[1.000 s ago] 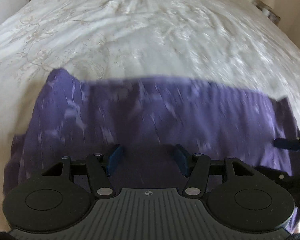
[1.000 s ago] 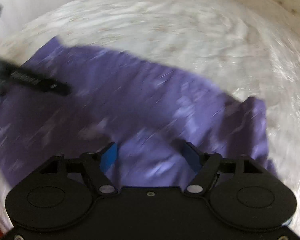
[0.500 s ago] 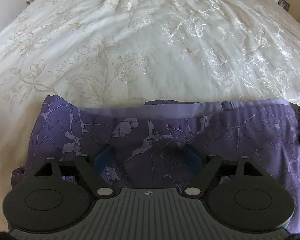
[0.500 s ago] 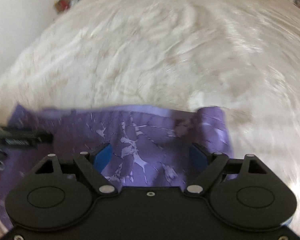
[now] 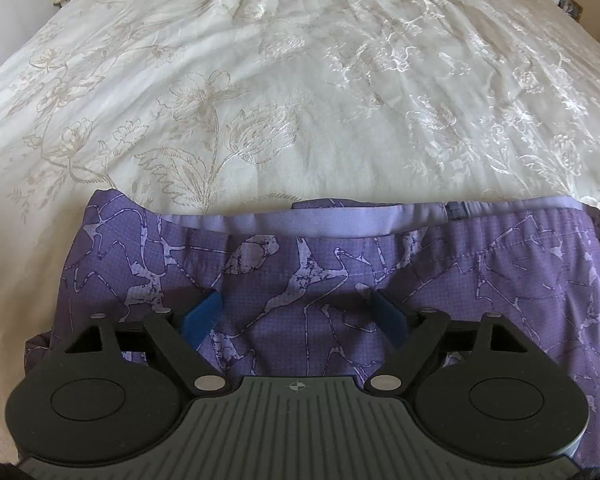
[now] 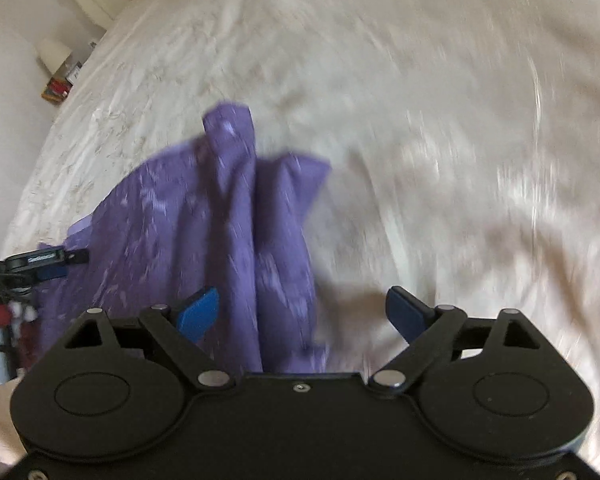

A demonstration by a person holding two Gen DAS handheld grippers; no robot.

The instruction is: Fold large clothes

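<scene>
L gripper (image 5: 296,312) and R gripper (image 6: 302,312) were opening, empty, over purple garment (image 5: 420,280) on bed (image 5: 260,80). Fold released; next needs fresh edge grip.

Purple garment (image 5: 380,280) runs off right edge and under gripper body in left wrist view. Right wrist view motion-blurred; bedspread (image 6: 420,120) pattern unreadable, bedside clutter (image 6: 58,88) indistinct.

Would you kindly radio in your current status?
Both tools opening, nothing gripped: left tool, right tool. Purple garment flat on bedspread. Nothing in the way.
</scene>
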